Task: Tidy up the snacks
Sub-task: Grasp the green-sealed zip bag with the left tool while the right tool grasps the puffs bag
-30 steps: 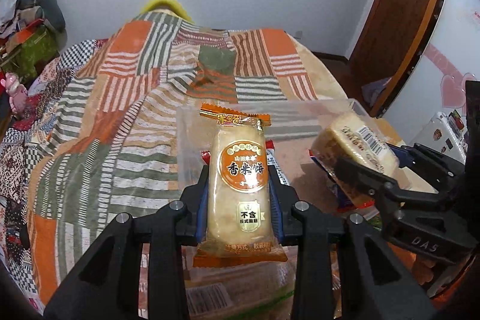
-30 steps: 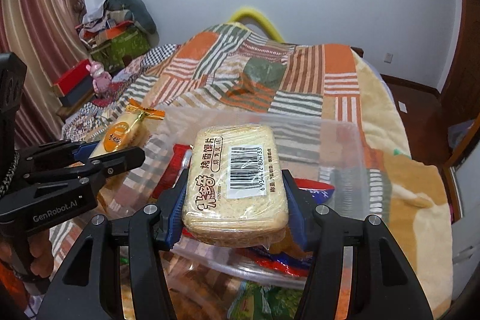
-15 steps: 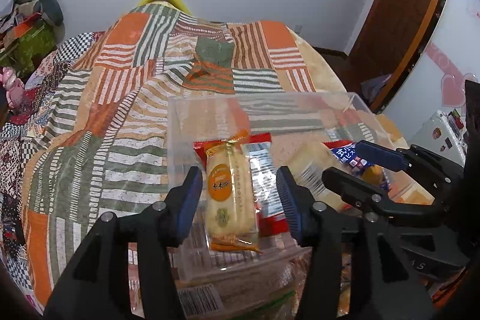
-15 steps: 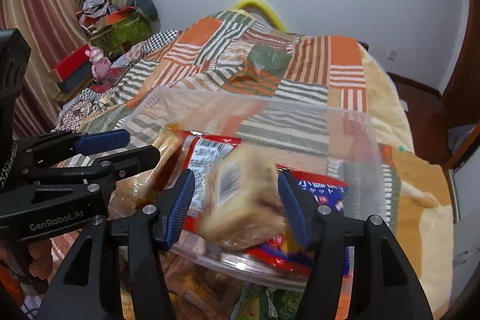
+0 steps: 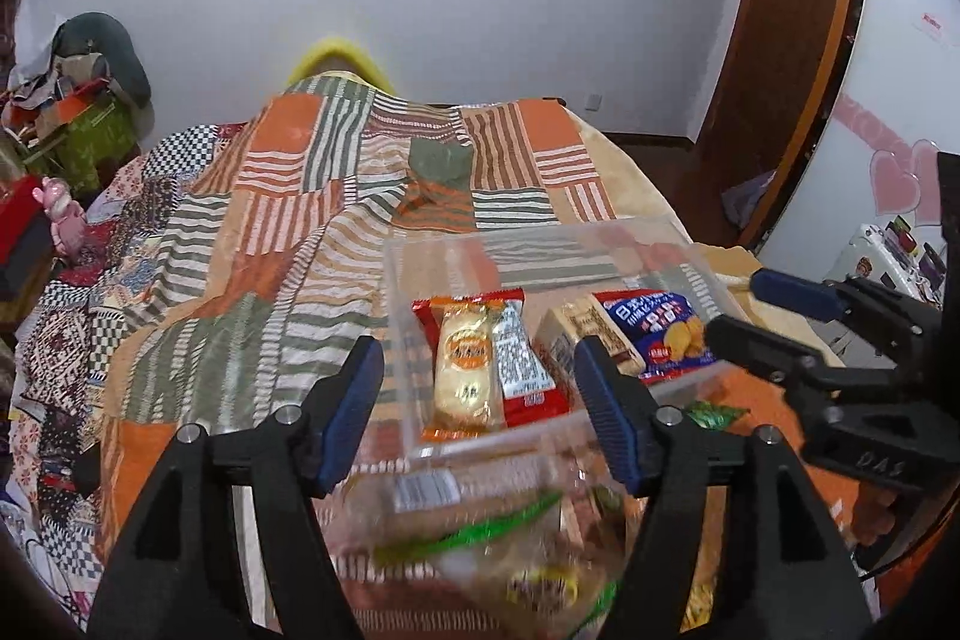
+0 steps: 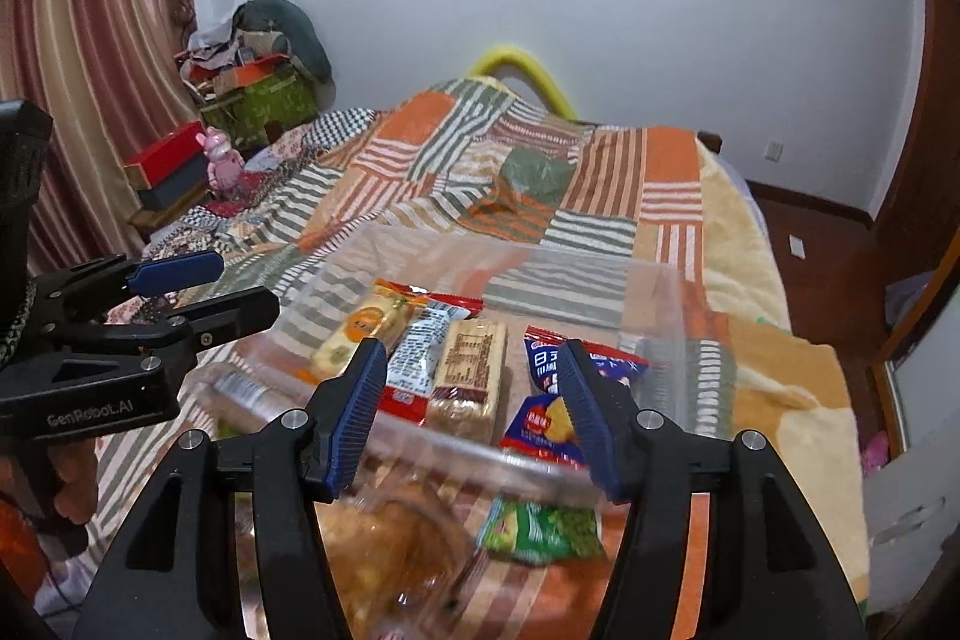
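Snack packets (image 5: 480, 370) flat in clear bin (image 5: 540, 244)

Quilted bed (image 5: 252, 232) under clear bin (image 5: 540, 244)

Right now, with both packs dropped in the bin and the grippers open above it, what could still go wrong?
1. The clear bin sits on a soft quilt, so a nudge from either gripper could tip it.
2. The left gripper and right gripper hang close together and could collide.
3. The loose green packet and the other wrappers lie right against the bin's near wall, so a grab there may hit the bin.
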Motion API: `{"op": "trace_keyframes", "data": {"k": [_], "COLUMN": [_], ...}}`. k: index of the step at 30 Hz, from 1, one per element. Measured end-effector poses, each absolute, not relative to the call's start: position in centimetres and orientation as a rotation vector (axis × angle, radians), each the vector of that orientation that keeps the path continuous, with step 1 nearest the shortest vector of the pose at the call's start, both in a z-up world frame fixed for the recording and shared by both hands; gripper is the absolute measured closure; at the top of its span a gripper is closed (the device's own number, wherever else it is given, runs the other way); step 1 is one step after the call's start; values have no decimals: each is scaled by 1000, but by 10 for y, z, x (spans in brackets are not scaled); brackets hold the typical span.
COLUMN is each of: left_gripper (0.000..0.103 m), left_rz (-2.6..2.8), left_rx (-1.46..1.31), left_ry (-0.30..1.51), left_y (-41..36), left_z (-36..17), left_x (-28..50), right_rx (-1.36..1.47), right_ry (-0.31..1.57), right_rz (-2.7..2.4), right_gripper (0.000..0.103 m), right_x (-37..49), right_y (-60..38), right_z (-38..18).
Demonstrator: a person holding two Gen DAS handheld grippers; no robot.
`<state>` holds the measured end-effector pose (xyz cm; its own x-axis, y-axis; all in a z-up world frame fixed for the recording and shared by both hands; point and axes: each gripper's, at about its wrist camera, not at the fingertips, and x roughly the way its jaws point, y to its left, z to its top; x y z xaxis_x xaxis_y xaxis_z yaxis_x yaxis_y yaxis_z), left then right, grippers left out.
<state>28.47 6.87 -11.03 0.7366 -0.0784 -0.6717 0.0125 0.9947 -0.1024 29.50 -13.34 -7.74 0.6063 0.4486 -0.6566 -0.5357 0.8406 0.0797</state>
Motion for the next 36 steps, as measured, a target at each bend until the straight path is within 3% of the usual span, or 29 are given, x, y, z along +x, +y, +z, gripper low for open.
{"op": "trace_keyframes", "data": {"k": [14, 33, 36], "left_gripper": [34, 32, 31], "left_rz": [-37, -65, -80], "left_rx": [-93, -149, -152], "left_ry": [812, 936, 935], "left_y": [77, 74, 68], "left_z": [-140, -193, -192], "left_x": [228, 211, 214], "right_rx": [-102, -126, -128], "right_ry": [794, 908, 897], "right_rz": [591, 621, 625], "right_gripper": [45, 42, 50], "right_x": [249, 246, 245], "right_y": [-141, -107, -110], "right_z": [-108, -153, -150]}}
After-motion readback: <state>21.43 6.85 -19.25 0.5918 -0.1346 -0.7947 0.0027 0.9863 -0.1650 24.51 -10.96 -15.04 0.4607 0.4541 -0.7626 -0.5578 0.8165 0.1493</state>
